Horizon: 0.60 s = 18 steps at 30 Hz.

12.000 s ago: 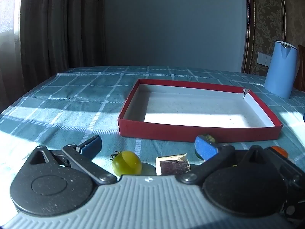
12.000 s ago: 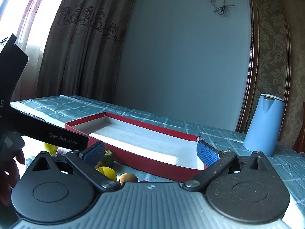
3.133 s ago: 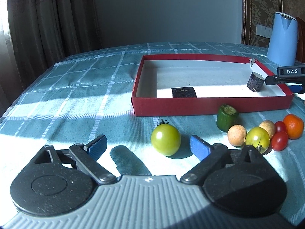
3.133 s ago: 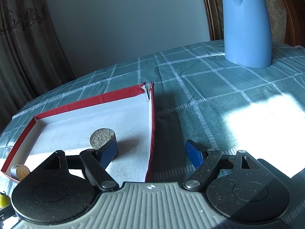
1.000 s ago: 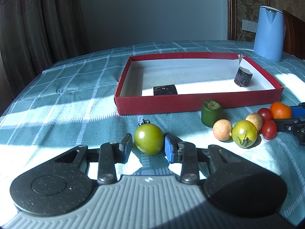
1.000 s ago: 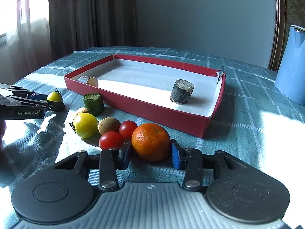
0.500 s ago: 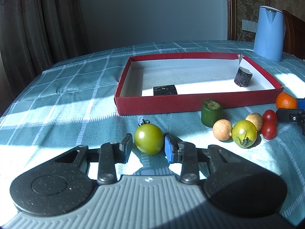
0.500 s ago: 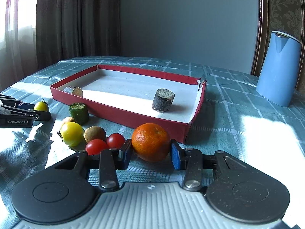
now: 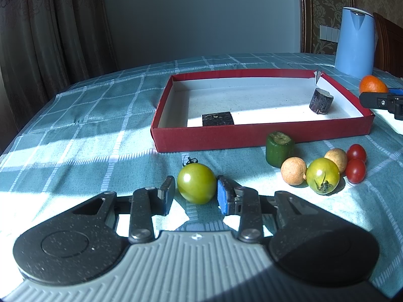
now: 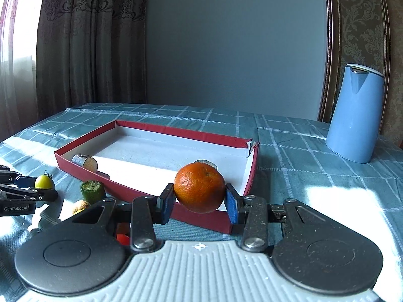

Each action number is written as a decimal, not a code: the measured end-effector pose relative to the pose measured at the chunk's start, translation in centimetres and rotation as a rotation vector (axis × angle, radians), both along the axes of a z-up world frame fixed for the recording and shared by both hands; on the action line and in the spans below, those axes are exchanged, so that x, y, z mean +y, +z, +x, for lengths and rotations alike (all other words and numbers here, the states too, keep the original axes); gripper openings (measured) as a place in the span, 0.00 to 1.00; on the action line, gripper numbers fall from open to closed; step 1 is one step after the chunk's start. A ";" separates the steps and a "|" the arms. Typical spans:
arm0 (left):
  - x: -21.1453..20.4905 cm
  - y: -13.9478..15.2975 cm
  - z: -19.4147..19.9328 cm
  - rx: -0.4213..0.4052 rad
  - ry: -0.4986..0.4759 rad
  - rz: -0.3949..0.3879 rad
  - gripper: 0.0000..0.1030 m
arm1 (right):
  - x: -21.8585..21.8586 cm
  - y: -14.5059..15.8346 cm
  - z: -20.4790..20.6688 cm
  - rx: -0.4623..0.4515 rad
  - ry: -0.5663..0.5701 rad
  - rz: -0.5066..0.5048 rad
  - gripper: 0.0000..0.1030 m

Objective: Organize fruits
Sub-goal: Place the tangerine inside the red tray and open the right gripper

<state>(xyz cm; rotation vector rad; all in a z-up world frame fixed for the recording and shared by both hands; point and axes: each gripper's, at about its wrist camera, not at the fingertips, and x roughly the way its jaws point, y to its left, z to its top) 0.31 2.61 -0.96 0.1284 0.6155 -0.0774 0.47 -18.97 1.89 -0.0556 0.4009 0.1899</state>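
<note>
Left tongs [image 9: 196,193] pinch one green tomato [image 9: 196,187] on the tabletop [image 9: 83,130]. Right tongs [image 10: 199,199] hold one orange [image 10: 199,191] above the red box [image 9: 252,136] edge. Two dark chunks [image 9: 321,100] sit inside, at nine and three o'clock.

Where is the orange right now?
The orange sits clamped in the right gripper, raised off the cloth just before the red tray's near wall.
</note>
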 end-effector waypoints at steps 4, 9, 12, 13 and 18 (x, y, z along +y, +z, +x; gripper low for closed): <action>0.0 0.0 0.0 -0.001 0.000 0.003 0.31 | 0.5 0.0 1.3 0.011 -0.006 -0.004 0.40; -0.1 0.0 0.0 -0.002 0.000 0.006 0.31 | 1.6 -1.0 3.5 0.086 0.016 -0.030 0.40; 0.0 0.0 -0.1 -0.002 0.000 0.008 0.31 | 2.3 -1.6 5.0 0.127 0.029 -0.030 0.40; -0.1 0.0 -0.1 -0.002 0.000 0.009 0.31 | 2.5 -1.7 5.5 0.138 0.030 -0.040 0.40; -0.1 0.0 -0.1 -0.003 0.000 0.010 0.31 | 3.0 -2.1 8.1 0.191 0.023 -0.037 0.40</action>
